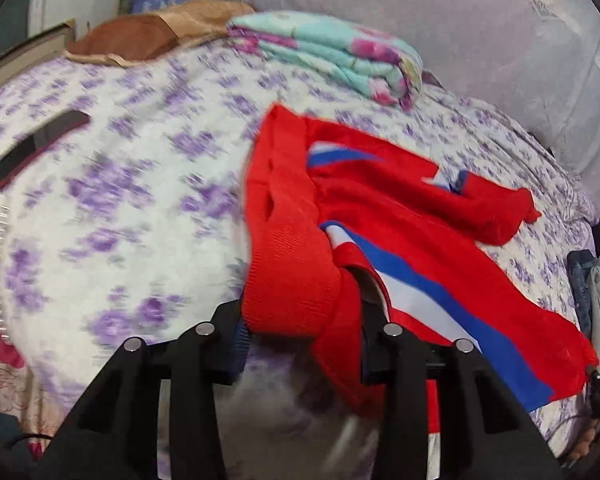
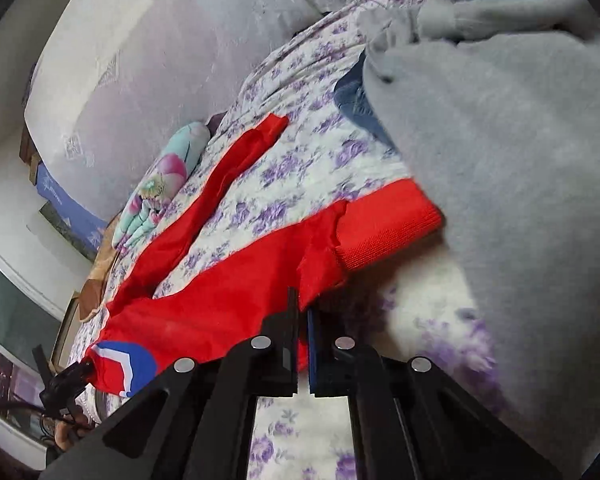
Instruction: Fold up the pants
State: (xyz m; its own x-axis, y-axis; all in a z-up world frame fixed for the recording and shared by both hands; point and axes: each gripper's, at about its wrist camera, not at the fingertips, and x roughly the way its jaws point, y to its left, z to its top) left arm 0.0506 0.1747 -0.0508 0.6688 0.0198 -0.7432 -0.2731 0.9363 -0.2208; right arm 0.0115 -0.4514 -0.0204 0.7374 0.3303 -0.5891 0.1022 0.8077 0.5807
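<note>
Soft, even daylight, bright, with no glare. Motion blur smears the bedsheet (image 1: 112,184) toward nine o'clock in the left view and the grey garment (image 2: 512,152) toward three o'clock in the right. Fisheye bending and dark vignette ring both edges.

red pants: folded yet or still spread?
Not folded. The red pants lie spread on the bedspread, legs apart, waistband end bunched at the left gripper; the right gripper pinches a cuff-side edge.

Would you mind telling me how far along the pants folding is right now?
Early stage. Done: nothing neatly folded; the red pants lie rumpled on the floral bedspread, legs apart. In hand: the left claw has the waistband bunched between its fingers, and the right claw pinches the fabric. Left: align the legs, then fold.
</note>
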